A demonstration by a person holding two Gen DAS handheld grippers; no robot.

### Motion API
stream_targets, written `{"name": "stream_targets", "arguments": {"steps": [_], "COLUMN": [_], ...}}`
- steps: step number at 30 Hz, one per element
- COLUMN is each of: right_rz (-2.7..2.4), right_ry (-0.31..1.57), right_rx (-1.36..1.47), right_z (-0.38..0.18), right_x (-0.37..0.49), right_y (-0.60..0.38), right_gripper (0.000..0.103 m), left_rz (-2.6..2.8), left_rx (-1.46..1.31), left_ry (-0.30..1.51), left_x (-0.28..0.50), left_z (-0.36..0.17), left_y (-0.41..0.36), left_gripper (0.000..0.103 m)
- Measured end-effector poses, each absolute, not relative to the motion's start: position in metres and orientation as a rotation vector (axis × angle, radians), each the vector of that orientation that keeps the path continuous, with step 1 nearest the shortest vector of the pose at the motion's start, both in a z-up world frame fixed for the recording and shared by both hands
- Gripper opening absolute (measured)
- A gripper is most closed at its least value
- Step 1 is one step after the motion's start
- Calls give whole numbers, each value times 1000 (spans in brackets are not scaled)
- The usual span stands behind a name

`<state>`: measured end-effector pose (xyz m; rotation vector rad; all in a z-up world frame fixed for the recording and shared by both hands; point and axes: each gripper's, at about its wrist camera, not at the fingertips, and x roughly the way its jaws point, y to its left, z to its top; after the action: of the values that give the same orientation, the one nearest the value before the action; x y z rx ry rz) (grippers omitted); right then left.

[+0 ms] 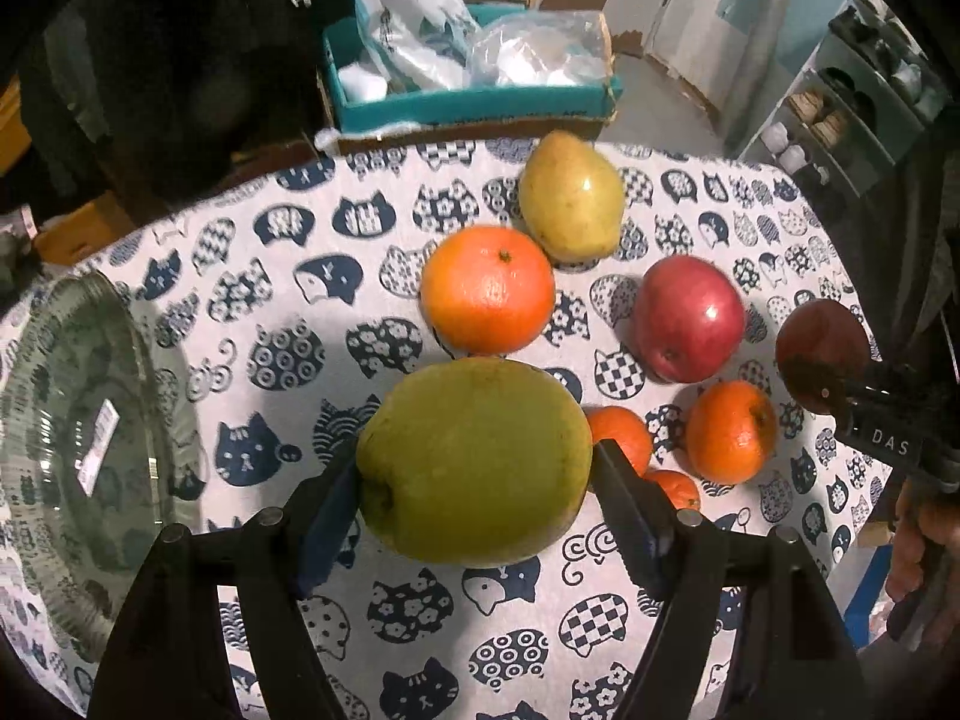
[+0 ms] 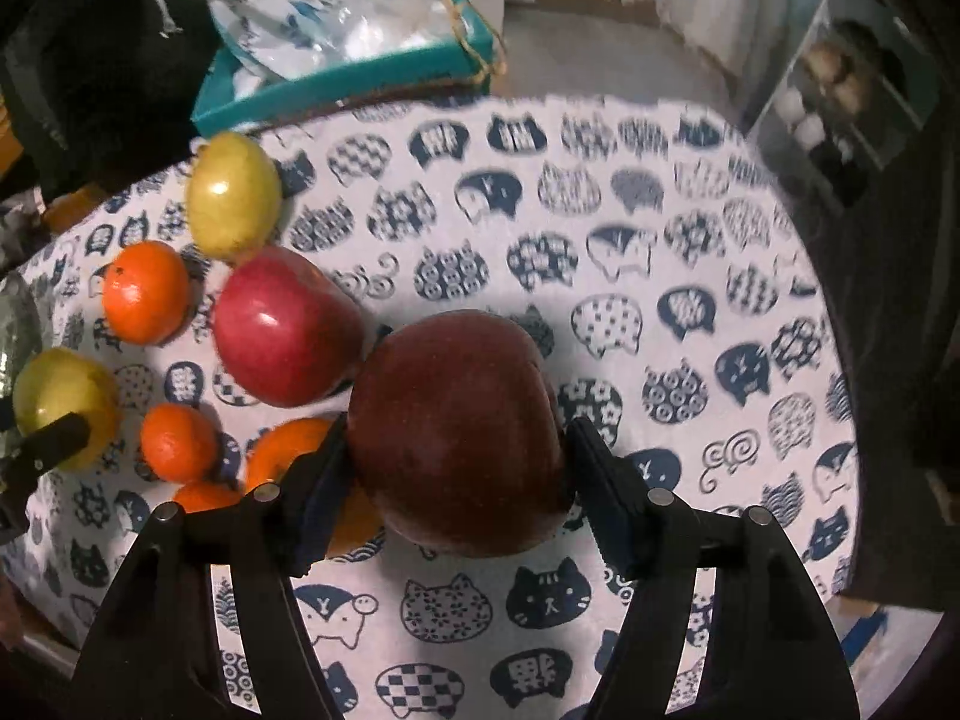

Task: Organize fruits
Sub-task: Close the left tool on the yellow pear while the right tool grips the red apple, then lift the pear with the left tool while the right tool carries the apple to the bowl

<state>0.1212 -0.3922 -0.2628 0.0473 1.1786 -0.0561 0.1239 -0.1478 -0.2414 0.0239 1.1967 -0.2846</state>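
Observation:
My left gripper [image 1: 480, 456] is shut on a large green fruit [image 1: 474, 462] and holds it just above the cat-print tablecloth [image 1: 288, 312]. My right gripper [image 2: 459, 429] is shut on a dark red apple [image 2: 456, 420], lifted off the cloth. On the cloth lie a big orange [image 1: 486, 291], a yellow-green pear [image 1: 570, 198], a bright red apple [image 1: 687, 318] and three small mandarins [image 1: 729, 432]. The left wrist view also shows the dark red apple [image 1: 822, 354] at the right edge. The right wrist view shows the green fruit [image 2: 63, 396] at the far left.
A clear glass bowl [image 1: 72, 450] with a label inside stands on the table's left part. Behind the table sits a teal box [image 1: 468, 102] stuffed with plastic bags. A shoe rack [image 1: 840, 108] stands at the back right. The cloth's right half [image 2: 660, 300] carries no fruit.

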Motion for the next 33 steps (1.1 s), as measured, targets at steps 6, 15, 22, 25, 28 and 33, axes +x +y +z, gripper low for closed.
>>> {"name": "stream_targets", "arguments": {"steps": [6,15,22,25,28,33], "right_rz": [-48,-11,26,40,52,71], "right_ry": [1108,1008,930,896,863,816], "right_rx": [5,-30,-25,-23,-19,-19], "right_z": [-235,-199,-169,-156,-144,-125], "right_x": [116,111,100,95,89,82], "right_y": [-378,-363,-354,-350,-347,-340], "right_gripper": [69,69,69,69,69,69], "left_rz": [-269,-251,-250,-248,-247,-249], "left_rx": [26,23,28,32,37,23], "left_ry": [1144,1070,999,962,921,872], "left_x": [117,106,92,87,80,73], "left_z": [-218,-186,-156,-143,-130,-113], "left_y": [-141,-128,-120,-117,-114,-107], "left_gripper": [77,77,77,77,77,77]}}
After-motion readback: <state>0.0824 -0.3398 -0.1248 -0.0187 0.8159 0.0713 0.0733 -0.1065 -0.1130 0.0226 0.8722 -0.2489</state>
